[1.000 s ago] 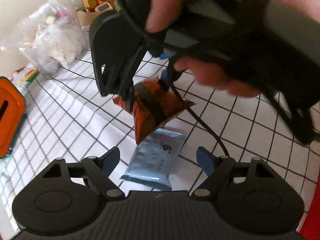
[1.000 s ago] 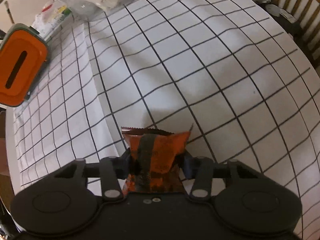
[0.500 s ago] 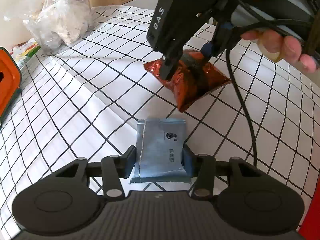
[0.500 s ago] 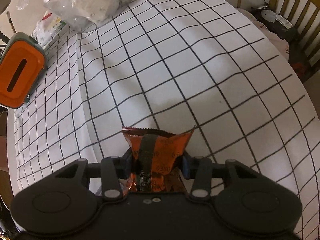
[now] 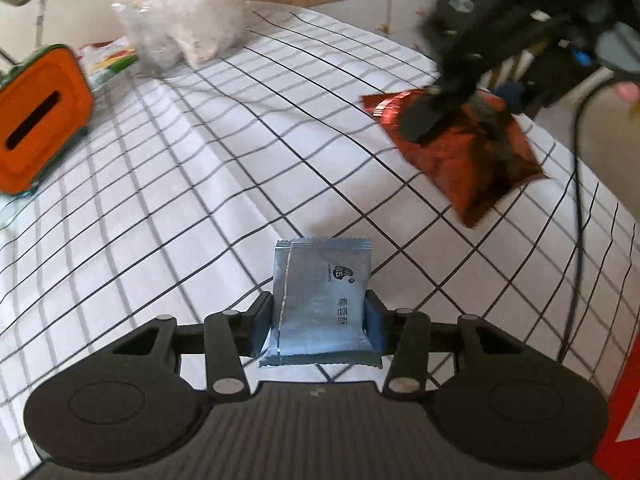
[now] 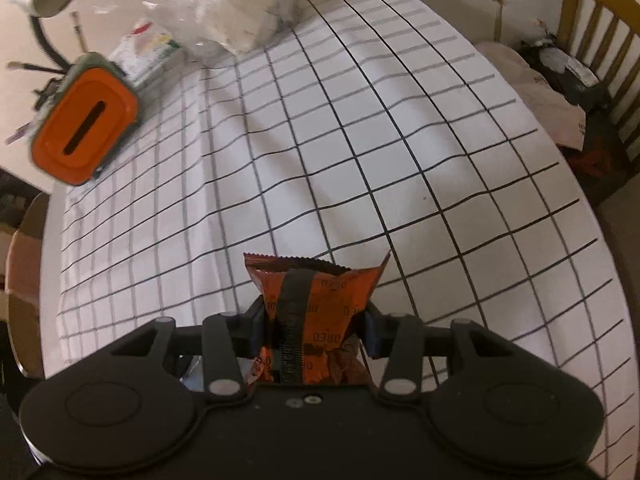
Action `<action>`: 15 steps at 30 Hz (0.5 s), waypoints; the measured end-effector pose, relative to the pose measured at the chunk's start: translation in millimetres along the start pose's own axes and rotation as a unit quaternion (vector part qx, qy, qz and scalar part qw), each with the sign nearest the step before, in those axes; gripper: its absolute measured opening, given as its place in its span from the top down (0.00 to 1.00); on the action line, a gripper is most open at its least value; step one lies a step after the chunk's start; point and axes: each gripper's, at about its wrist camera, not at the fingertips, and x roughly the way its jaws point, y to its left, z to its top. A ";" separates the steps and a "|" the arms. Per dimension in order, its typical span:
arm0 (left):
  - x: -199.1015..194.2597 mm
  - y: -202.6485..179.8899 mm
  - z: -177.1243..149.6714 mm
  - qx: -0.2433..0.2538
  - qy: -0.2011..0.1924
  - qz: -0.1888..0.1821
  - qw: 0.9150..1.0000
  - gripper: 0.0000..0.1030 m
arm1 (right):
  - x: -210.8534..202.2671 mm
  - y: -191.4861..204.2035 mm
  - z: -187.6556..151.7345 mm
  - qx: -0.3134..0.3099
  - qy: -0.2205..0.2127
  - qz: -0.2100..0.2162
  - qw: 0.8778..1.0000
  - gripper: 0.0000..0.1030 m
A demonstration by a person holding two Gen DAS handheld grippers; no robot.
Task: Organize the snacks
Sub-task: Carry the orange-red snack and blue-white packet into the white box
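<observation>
With the left gripper [image 5: 319,320] clamped on the blue packet [image 5: 322,300] and the right gripper [image 6: 316,326] pinching the orange packet [image 6: 316,312], both above the checked tablecloth [image 6: 360,140], either of the 2 slick wrappers could slip free mid-carry.

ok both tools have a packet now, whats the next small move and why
Probably lift the left tool a little: its pads have just closed on the pale blue foil packet, which seems low over the checked tablecloth, while the right tool already holds the orange foil snack packet clear above it.
</observation>
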 end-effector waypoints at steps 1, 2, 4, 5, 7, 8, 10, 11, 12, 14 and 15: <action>-6.7 -1.0 -0.4 -0.005 -0.001 0.005 1.000 0.55 | -6.6 0.0 -2.6 -0.008 -0.001 0.003 1.000 0.57; -14.2 -2.2 -0.8 -0.011 -0.003 0.011 1.000 0.55 | -14.8 -0.6 -6.3 -0.017 -0.002 0.006 1.000 0.57; -29.5 -5.2 -1.0 -0.022 -0.009 0.023 0.999 0.55 | -28.8 -1.9 -13.2 -0.031 -0.004 0.014 0.999 0.57; -39.2 -7.1 -1.7 -0.030 -0.011 0.028 0.999 0.55 | -35.2 -2.8 -17.1 -0.037 -0.004 0.018 0.999 0.57; -53.9 -11.4 -3.0 -0.043 -0.015 0.035 0.998 0.55 | -50.1 -4.5 -26.3 -0.052 -0.004 0.021 0.998 0.57; -62.0 -14.4 -3.8 -0.049 -0.016 0.037 0.998 0.55 | -56.7 -5.4 -31.1 -0.058 -0.005 0.024 0.998 0.57; -77.7 -21.5 -7.1 -0.060 -0.019 0.037 0.997 0.55 | -71.5 -8.2 -41.9 -0.073 -0.002 0.032 0.997 0.57; -86.0 -26.4 -9.4 -0.064 -0.021 0.039 0.997 0.55 | -77.9 -8.9 -47.4 -0.081 -0.002 0.034 0.996 0.57; -93.6 -31.8 -11.5 -0.065 -0.023 0.042 0.997 0.55 | -84.7 -9.9 -52.9 -0.089 -0.003 0.037 0.995 0.57; -109.5 -45.0 -16.4 -0.071 -0.026 0.053 0.996 0.55 | -99.2 -13.0 -65.1 -0.104 -0.002 0.045 0.994 0.57; -117.1 -51.6 -18.6 -0.074 -0.027 0.056 0.995 0.55 | -106.0 -14.8 -70.8 -0.112 -0.001 0.048 0.993 0.57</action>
